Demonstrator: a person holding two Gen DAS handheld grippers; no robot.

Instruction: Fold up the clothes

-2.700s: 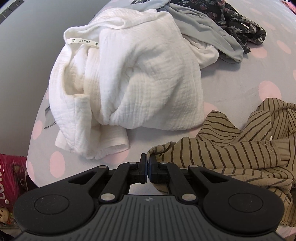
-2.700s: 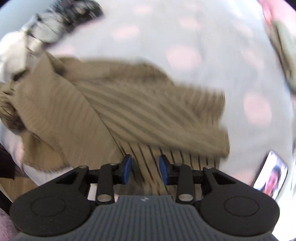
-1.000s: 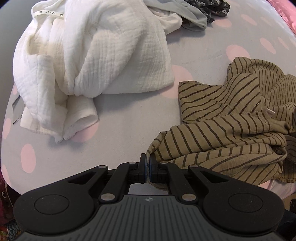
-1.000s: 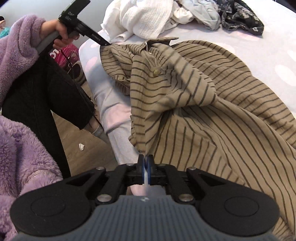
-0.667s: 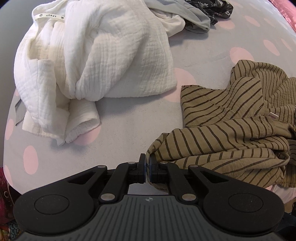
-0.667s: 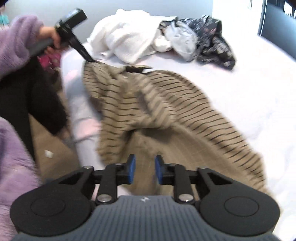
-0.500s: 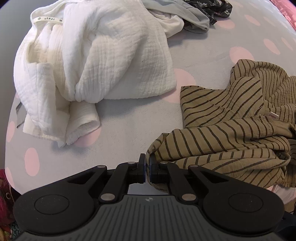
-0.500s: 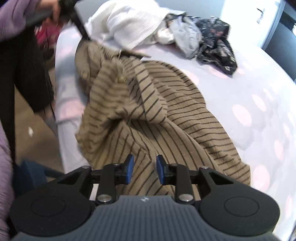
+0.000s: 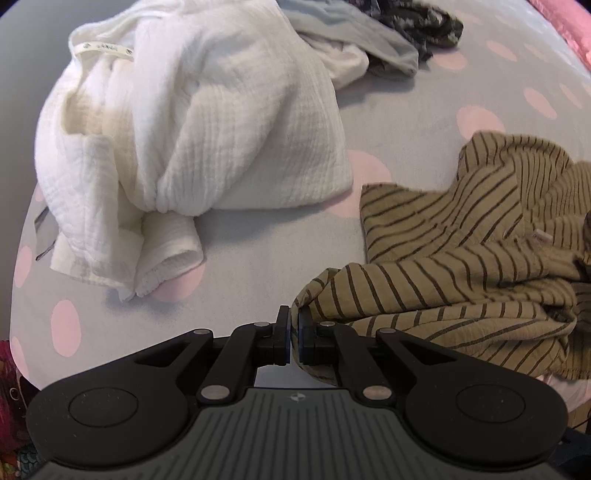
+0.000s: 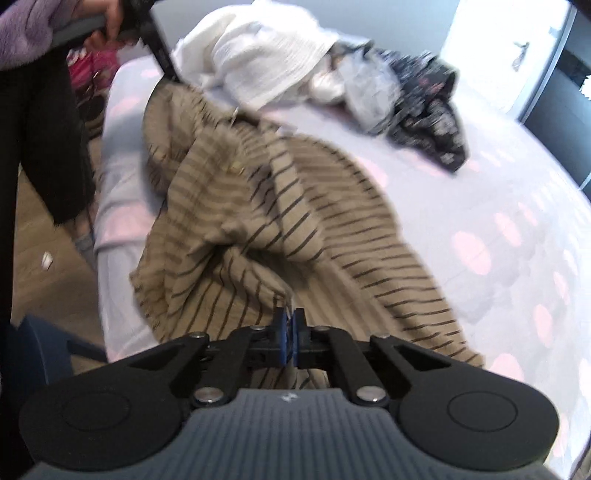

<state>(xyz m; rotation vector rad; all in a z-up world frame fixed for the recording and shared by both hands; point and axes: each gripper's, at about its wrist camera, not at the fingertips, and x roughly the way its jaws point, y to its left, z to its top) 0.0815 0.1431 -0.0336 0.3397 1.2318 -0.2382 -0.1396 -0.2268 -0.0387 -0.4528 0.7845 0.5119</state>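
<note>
**Both grippers pinch the striped shirt at the bed's edge**

The olive-tan shirt with thin dark stripes (image 9: 461, 266) lies crumpled in soft, crinkled folds on the bed (image 9: 258, 236), whose grey sheet is dotted with pink ovals. The left gripper (image 9: 293, 338) has its jaws closed on a bunched edge of this shirt; the right gripper (image 10: 290, 341) likewise clamps a fold of it nearer the bed's side. Beyond the shirt sit three more garments: one heaped white crinkle-gauze garment (image 9: 192, 122), one smooth pale grey garment (image 9: 354, 33), one dark floral garment (image 9: 417, 14). A hand (image 10: 110, 22) in a fuzzy purple sleeve (image 10: 22, 22) grips the left tool's handle.
</note>
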